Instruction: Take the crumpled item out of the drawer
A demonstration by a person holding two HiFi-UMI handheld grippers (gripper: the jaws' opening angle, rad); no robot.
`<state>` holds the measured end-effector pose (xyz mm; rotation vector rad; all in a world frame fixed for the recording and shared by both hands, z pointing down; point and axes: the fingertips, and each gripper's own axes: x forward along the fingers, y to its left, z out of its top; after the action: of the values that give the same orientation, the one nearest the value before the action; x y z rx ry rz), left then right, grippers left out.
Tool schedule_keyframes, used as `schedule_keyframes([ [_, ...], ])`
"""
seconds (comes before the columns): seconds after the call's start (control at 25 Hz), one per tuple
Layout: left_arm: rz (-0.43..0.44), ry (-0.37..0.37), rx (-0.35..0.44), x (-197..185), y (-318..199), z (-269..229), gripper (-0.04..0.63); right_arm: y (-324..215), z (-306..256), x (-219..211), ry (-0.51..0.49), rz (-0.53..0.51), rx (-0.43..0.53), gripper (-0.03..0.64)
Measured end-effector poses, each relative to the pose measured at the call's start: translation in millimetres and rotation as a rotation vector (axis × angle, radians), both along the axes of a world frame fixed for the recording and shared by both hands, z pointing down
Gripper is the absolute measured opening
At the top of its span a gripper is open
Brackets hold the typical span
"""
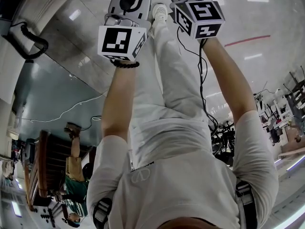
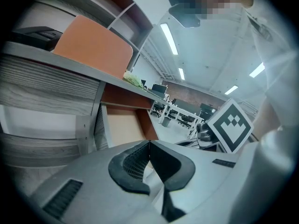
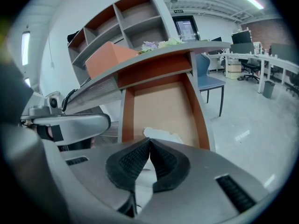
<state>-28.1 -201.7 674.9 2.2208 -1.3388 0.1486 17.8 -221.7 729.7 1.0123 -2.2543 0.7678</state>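
The left gripper (image 2: 149, 143), a grey plastic tong with black ribbed pads, has its jaws pressed tip to tip with nothing between them. In its own view, a grey wood-grain desk (image 2: 42, 92) fills the left side. An orange-brown rounded board (image 2: 93, 45) stands on the desk's top. To the right of it, at the desk's edge, lies a small pale green bundle (image 2: 133, 80). Below the top, the pulled-out drawer (image 2: 122, 127) shows reddish-brown walls and a light tan floor. From here the jaws cover the drawer's near end.

The right gripper (image 3: 149, 141), of the same grey build, is also closed, pad against pad and empty. In its view the grey shelf unit with reddish-brown backs (image 3: 124, 17) rises above the desk at upper left. The drawer stands open in the middle. One thing is in it: the white crumpled piece of paper (image 3: 162, 135). It rests on the tan floor at the near end, just past the closed jaw tips and partly hidden by them. The paper is loose in the drawer, and neither gripper holds it. Further right, a blue-grey office chair (image 3: 209, 80) stands on the glossy pale floor (image 3: 252, 125), near the drawer's right wall.
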Motion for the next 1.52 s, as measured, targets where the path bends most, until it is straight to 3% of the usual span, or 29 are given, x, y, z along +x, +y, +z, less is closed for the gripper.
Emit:
schedule_keyframes([
  [0.08, 0.001, 0.000, -0.005, 2, -2, 1, 0.002, 0, 2, 0, -0.004, -0.007, -0.017, 0.011],
  [0.12, 0.002, 0.001, -0.008, 3, -2, 2, 0.002, 0, 3, 0, -0.008, -0.015, -0.028, 0.080],
  [0.52, 0.002, 0.011, -0.012, 3, -3, 11, 0.002, 1, 20, -2, 0.017, -0.028, -0.055, 0.081],
  [0.6, -0.001, 0.010, -0.014, 3, -4, 11, 0.002, 2, 24, -3, 0.022, -0.049, -0.074, 0.152],
  [1.12, 0.006, 0.023, -0.036, -3, -8, 24, 0.002, -9, 45, -15, 0.077, -0.066, -0.135, 0.153],
  [1.2, 0.004, 0.026, -0.041, -7, -8, 28, 0.002, -7, 53, -22, 0.085, -0.091, -0.156, 0.207],
  [1.52, 0.004, 0.034, -0.044, -11, -7, 33, 0.002, -5, 62, -28, 0.117, -0.082, -0.175, 0.207],
])
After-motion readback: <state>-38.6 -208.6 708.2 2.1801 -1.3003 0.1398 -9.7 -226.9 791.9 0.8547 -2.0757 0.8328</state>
